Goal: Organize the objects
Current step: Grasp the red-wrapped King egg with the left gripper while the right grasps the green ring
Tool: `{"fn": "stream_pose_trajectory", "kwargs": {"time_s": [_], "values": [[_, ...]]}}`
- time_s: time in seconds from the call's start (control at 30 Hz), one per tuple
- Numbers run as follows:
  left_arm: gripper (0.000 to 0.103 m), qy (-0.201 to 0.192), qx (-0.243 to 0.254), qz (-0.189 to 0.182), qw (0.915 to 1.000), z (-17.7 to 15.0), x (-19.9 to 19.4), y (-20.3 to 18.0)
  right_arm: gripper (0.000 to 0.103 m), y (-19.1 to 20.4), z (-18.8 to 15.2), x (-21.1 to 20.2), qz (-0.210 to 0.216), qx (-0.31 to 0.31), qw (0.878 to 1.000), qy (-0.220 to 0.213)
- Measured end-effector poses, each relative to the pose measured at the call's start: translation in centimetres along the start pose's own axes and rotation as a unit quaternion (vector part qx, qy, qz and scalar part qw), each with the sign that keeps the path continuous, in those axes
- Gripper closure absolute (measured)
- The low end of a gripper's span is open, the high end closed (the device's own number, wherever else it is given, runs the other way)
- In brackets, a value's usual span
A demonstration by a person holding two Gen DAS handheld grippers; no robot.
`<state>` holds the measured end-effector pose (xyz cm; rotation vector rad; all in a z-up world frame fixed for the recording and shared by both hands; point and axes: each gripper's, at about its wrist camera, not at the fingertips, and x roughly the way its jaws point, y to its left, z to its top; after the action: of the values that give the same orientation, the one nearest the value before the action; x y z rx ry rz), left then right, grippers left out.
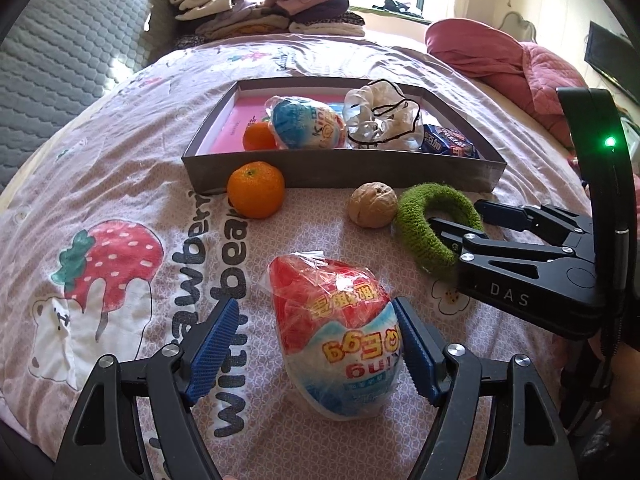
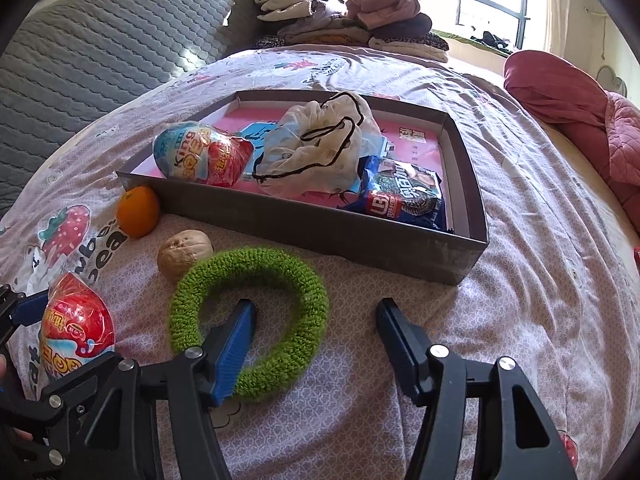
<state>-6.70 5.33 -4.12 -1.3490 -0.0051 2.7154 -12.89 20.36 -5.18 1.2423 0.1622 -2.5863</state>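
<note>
On the strawberry-print bed quilt [image 2: 520,300], the shallow grey cardboard box [image 2: 360,236] lies mid-bed. Before its near wall lie a round orange tangerine [image 1: 256,189], a tan wrinkled walnut [image 1: 372,205] and a green knitted ring [image 2: 256,320], left to right.

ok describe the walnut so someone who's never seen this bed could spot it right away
Find the shallow dark box lying on the strawberry-print bedspread. On the spread just in front of its near wall sit an orange, then the walnut, then a fuzzy green ring. The walnut is the small, wrinkled, tan ball between those two, duller and smaller than the orange.
</note>
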Motion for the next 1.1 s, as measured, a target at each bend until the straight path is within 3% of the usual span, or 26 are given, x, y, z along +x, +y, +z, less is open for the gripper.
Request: {"fn": "stream_pose_trajectory", "kwargs": {"time_s": [0.23,0.73,1.1], "values": [[0.05,0.006,0.006,-0.011,0.9999,-0.2,0.0,-0.2,0.062,0.7,-0.1,-0.2,-0.002,-0.017,1.0,-0.005],[0.051,-0.007,0.009,-0.013,0.9999,-0.1,-0.1,0.1,0.087,-0.1,0.0,-0.5,0.024,0.002,1.0,-0.009],[0.051,-0.024,0.012,-0.011,0.9996,0.4,-0.9,0.3,0.089,-0.4,0.0,-0.9,0.031,0.017,0.999,-0.013]]}}
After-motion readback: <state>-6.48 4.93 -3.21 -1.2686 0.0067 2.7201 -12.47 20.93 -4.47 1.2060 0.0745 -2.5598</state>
